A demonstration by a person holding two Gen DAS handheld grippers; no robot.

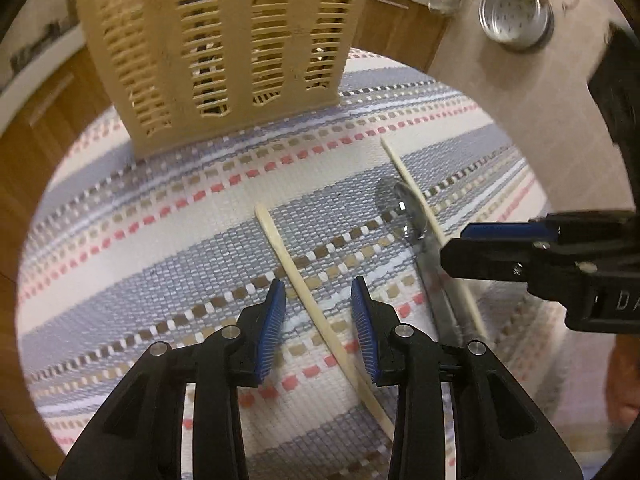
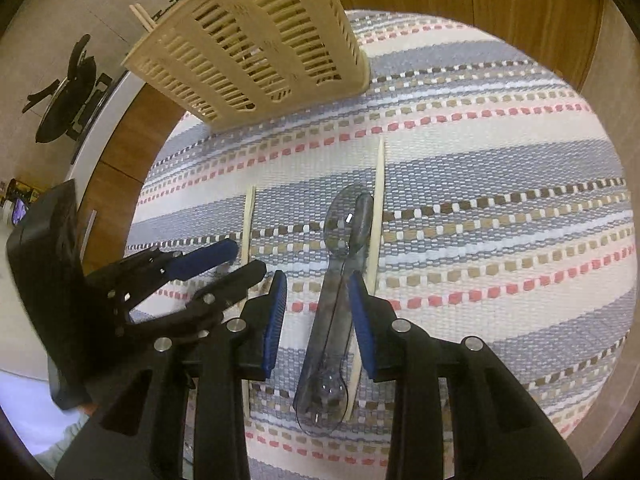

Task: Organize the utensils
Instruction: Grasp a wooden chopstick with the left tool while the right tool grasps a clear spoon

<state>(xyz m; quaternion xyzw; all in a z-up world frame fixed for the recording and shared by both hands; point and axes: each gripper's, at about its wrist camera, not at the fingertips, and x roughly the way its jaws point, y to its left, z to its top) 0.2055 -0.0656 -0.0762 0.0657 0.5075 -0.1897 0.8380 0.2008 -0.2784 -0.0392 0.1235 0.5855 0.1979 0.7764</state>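
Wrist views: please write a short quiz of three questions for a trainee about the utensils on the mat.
1. True or false: a chopstick lies between the fingers of the left gripper.
2. What lies between the fingers of the right gripper? A) clear spoons B) a fork C) a knife
3. Fill in: the basket stands on the striped ____.

Key: 1 true; 2 A; 3 mat.
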